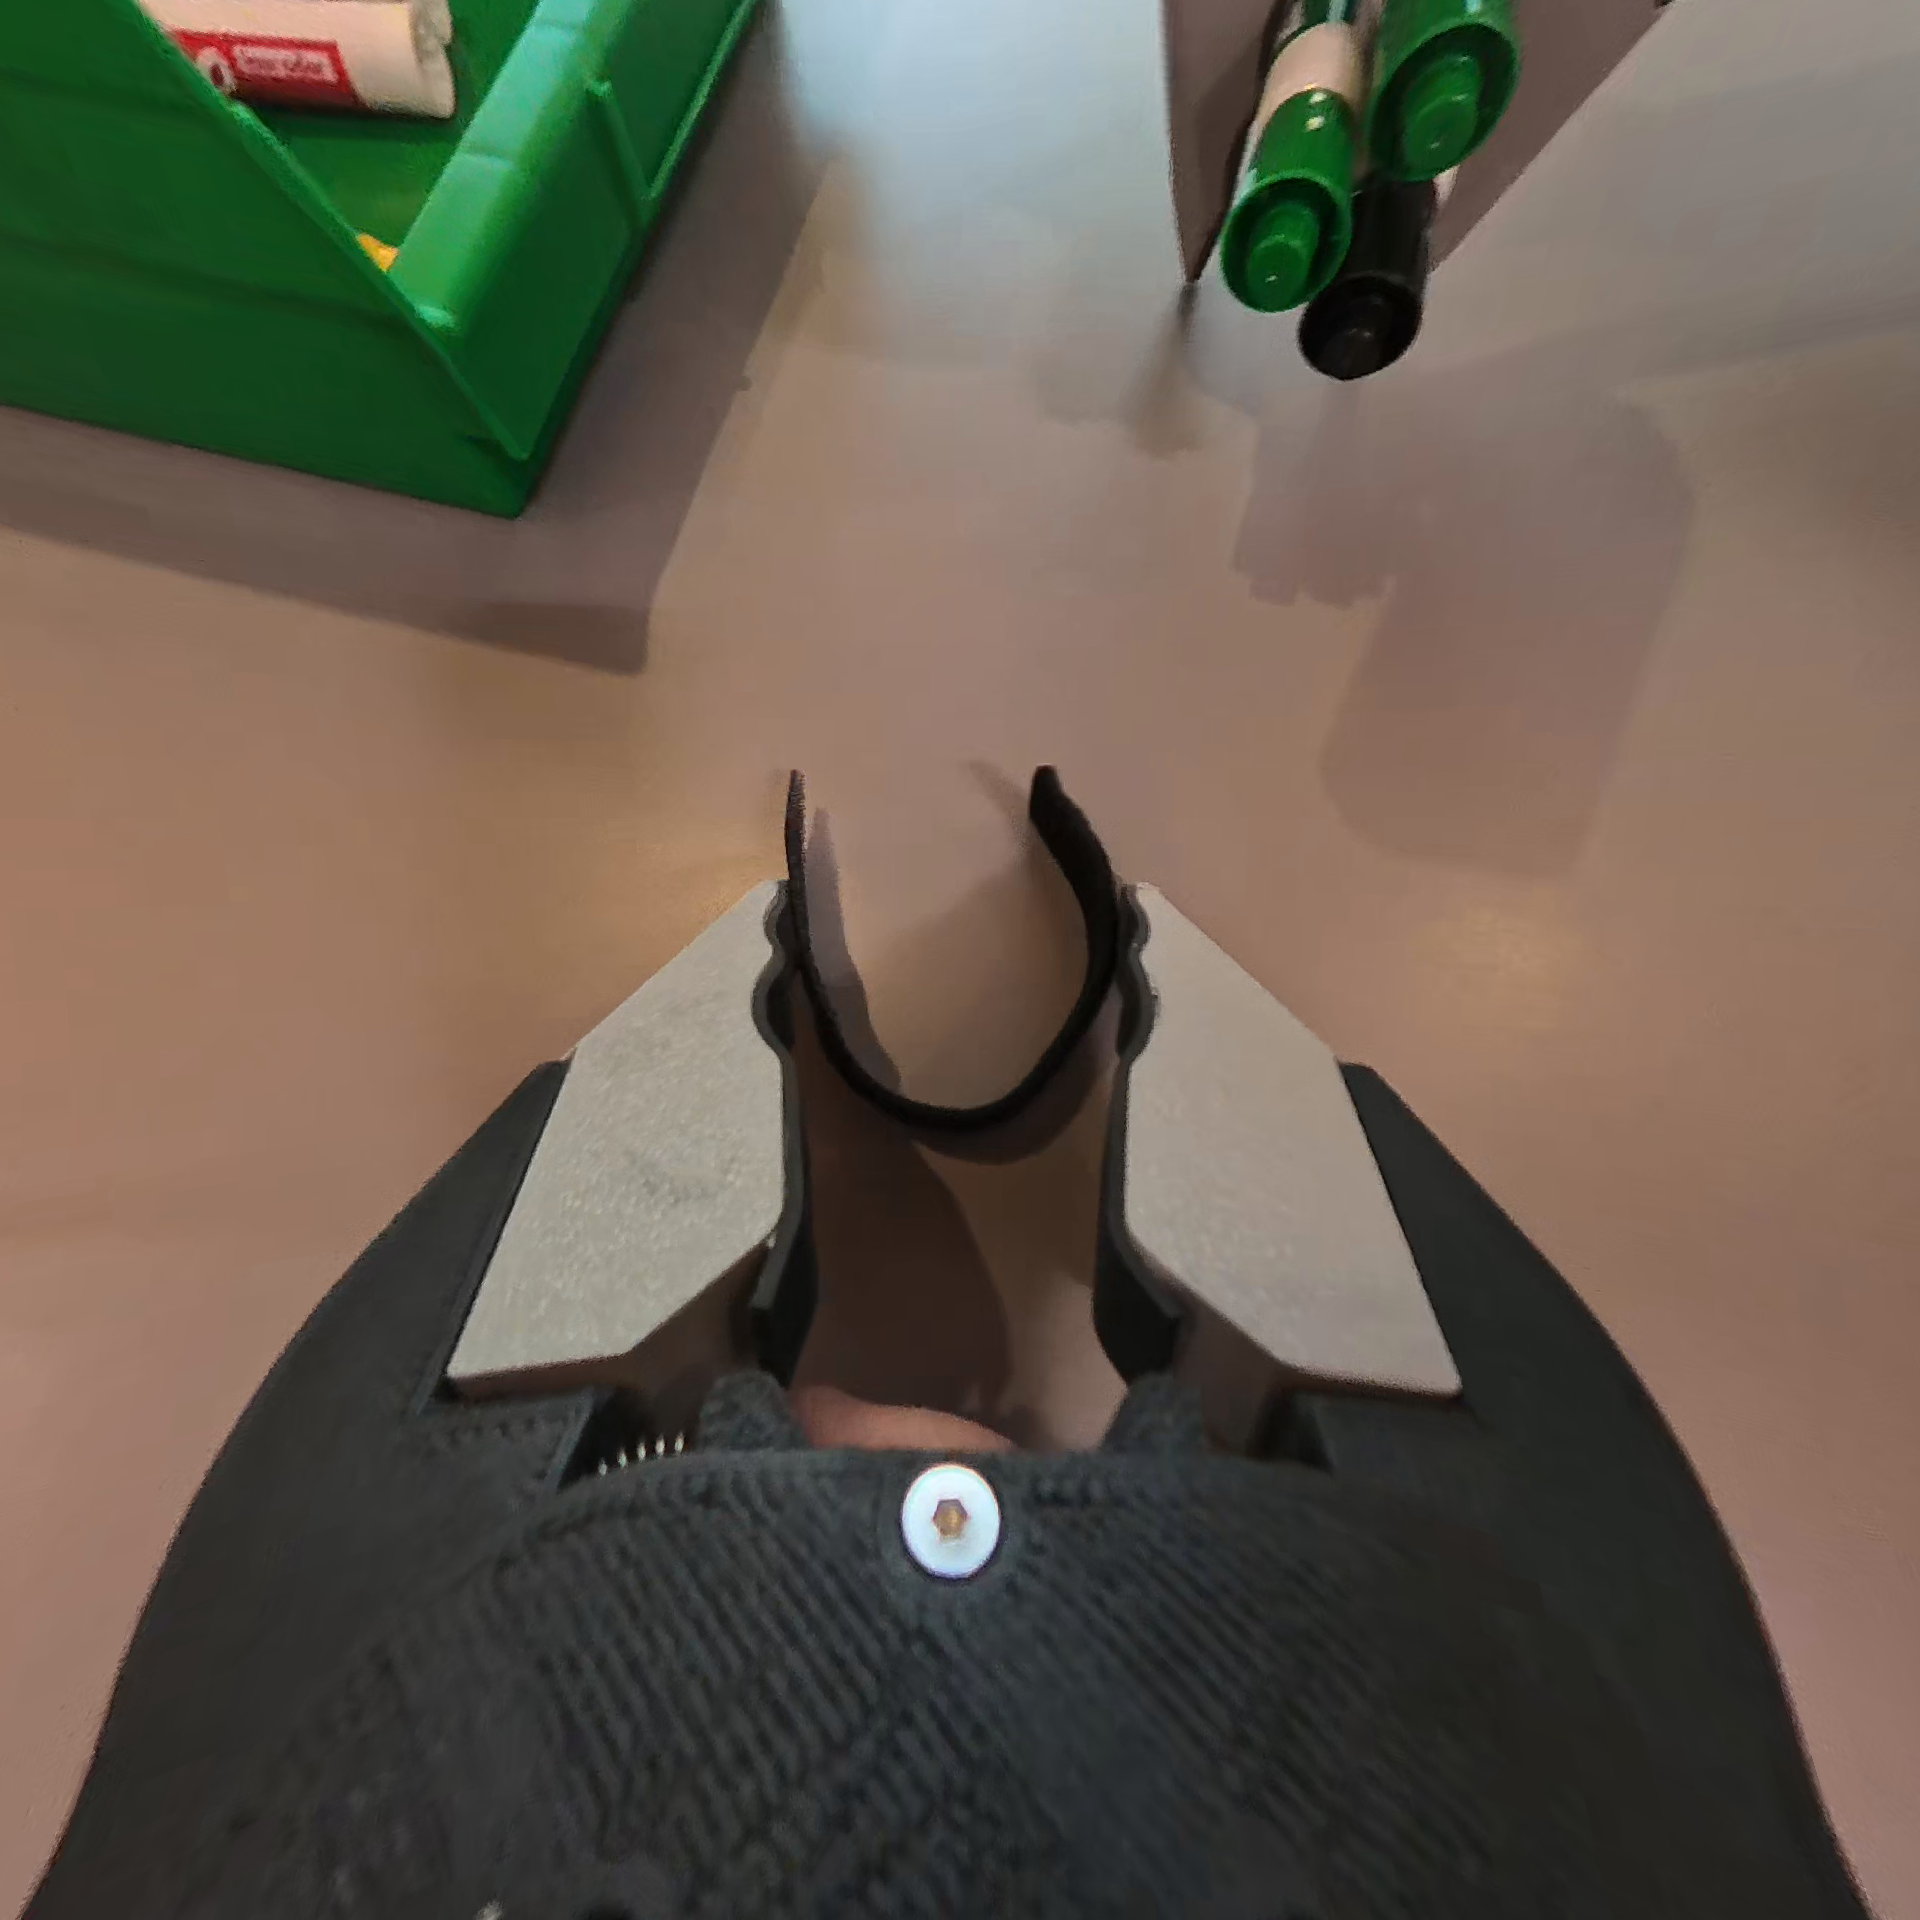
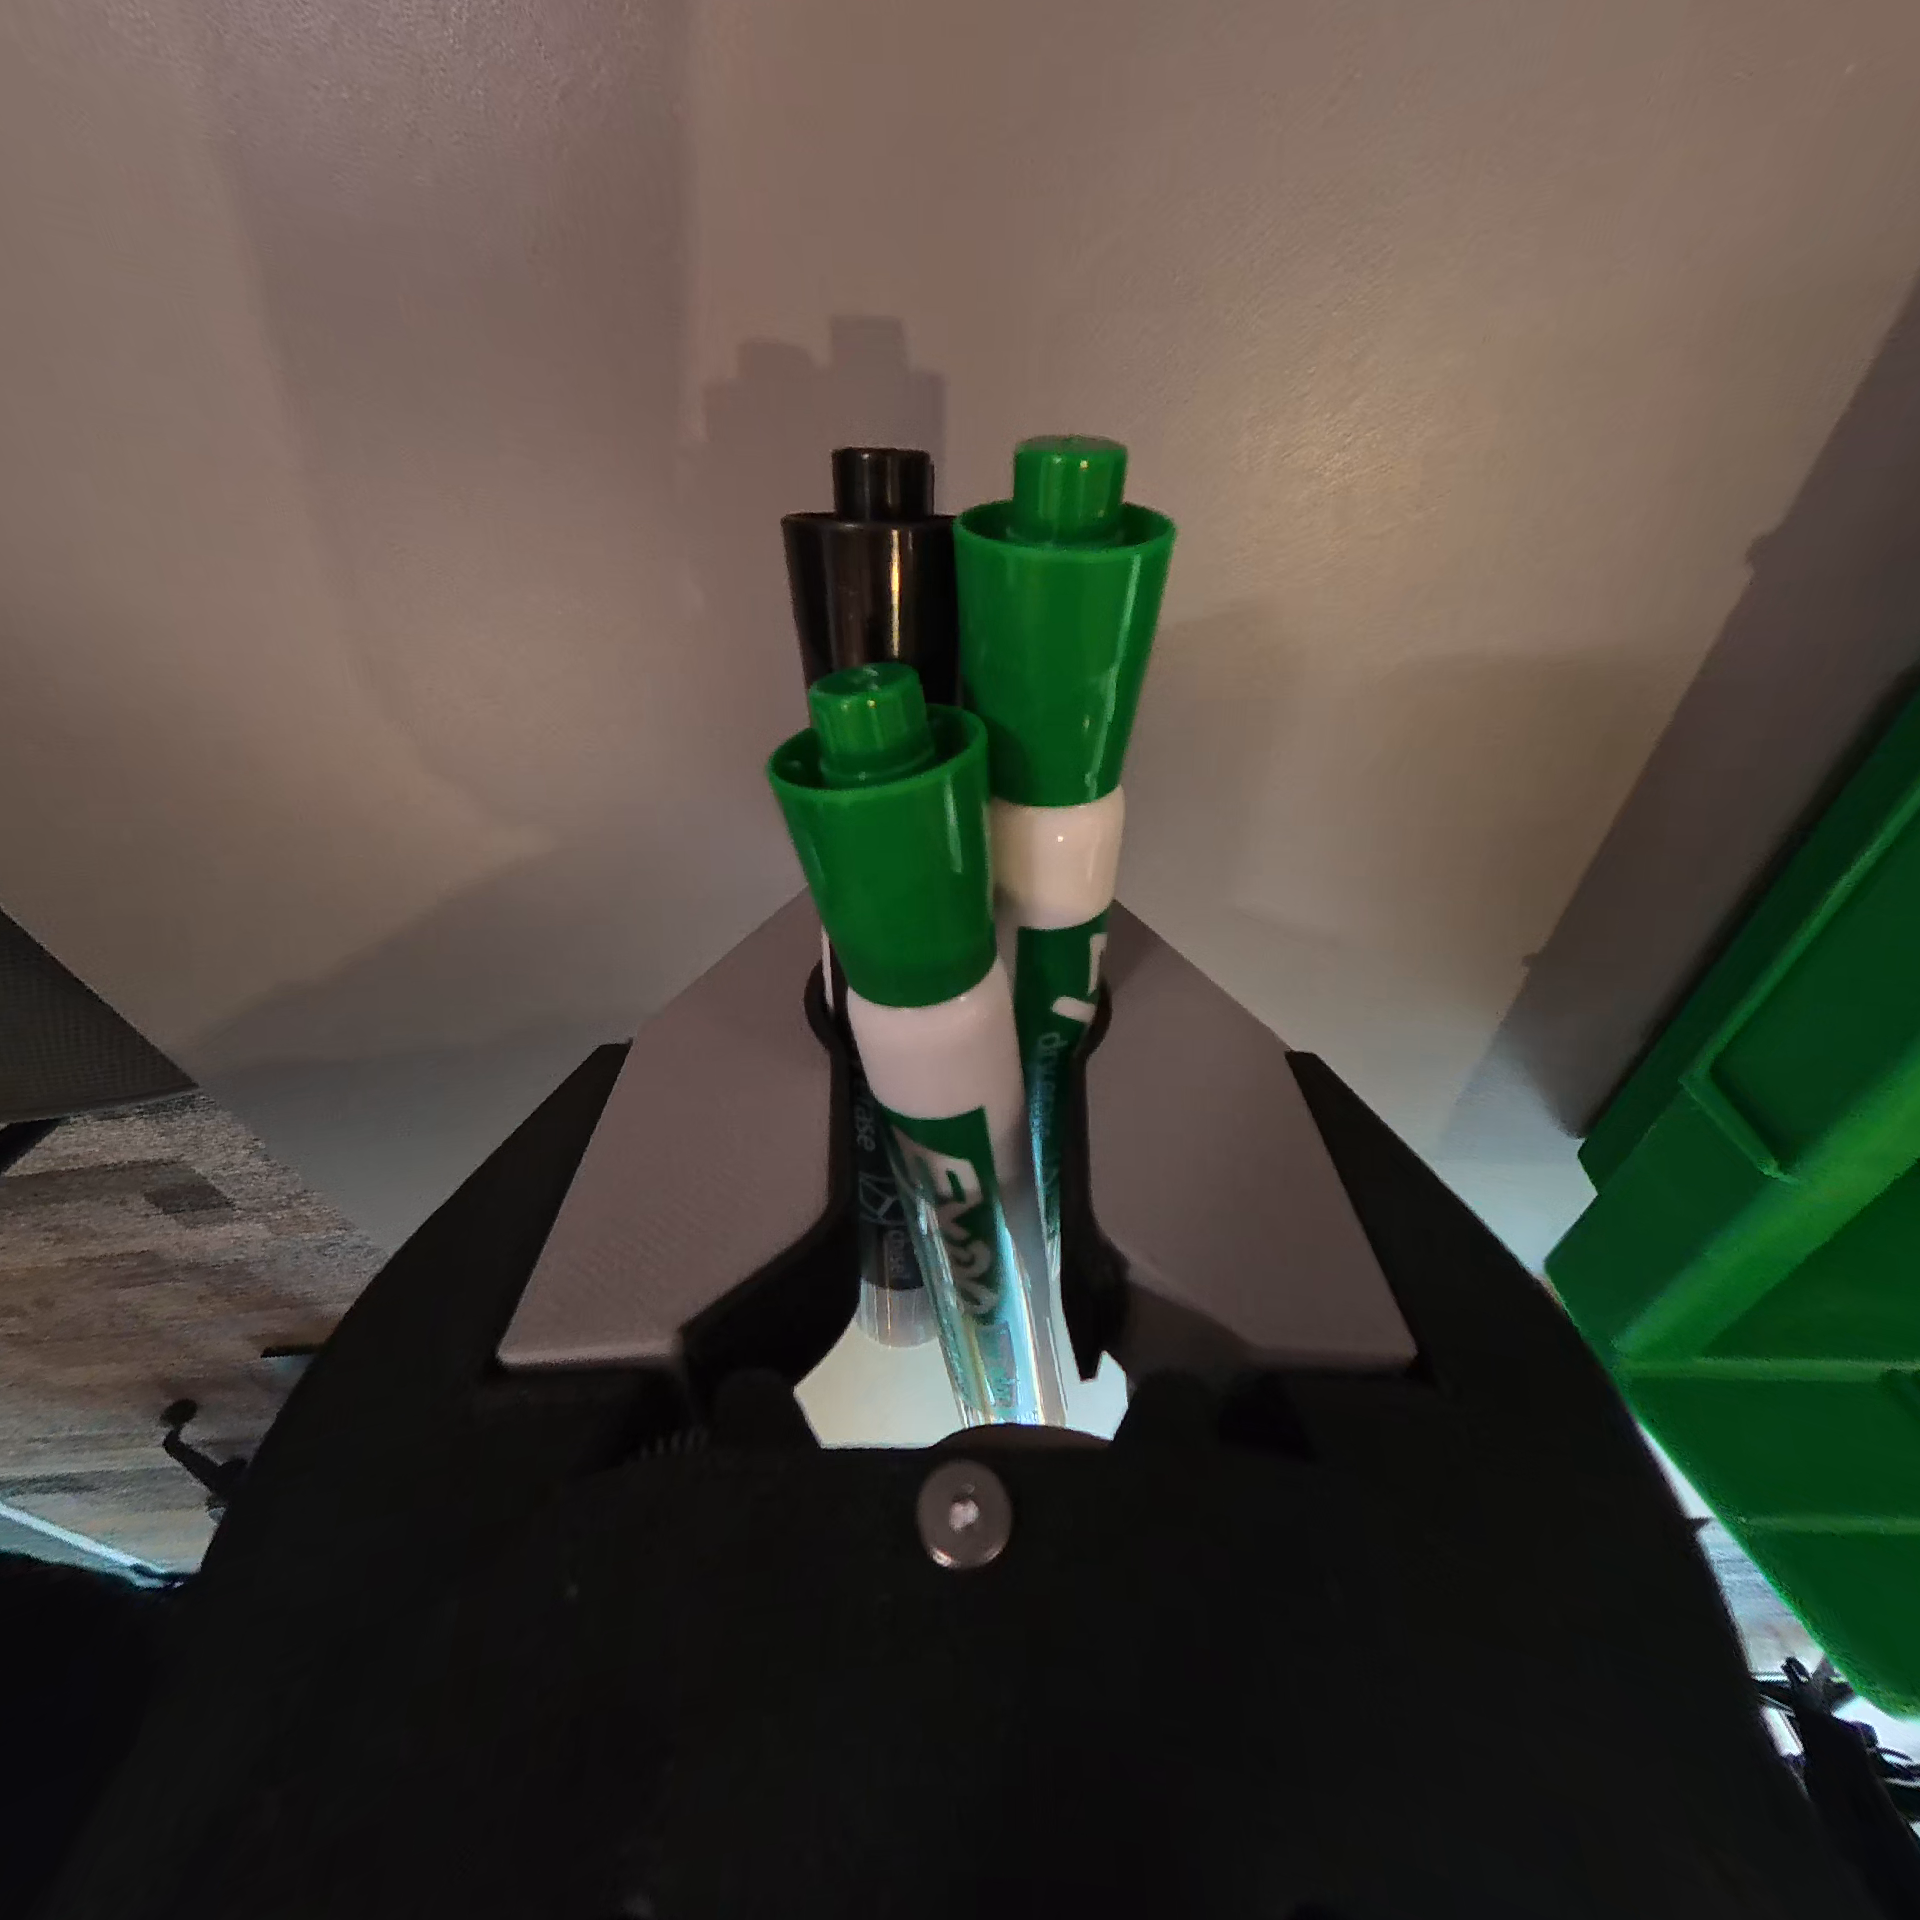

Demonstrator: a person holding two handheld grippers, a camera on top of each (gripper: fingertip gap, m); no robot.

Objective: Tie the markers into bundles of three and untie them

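Nearest in the left wrist view, the left gripper holds a black fabric strap bent into a U, its two pads pressing the strap's sides while both ends stick out forward over the pale brown counter. Beyond the strap and to its left stands a green plastic bin holding a white-barrelled marker with a red label and a small yellow thing too hidden to identify. Beyond the strap to its right, three markers hang cap-down above the counter.

The right wrist view shows what grips them: the right gripper is closed around the barrels of a near green-capped marker, a farther green-capped marker and a black-capped marker behind them. Right of the markers is the bin's outer wall, its contents hidden. Only this view shows a patterned floor to their left.
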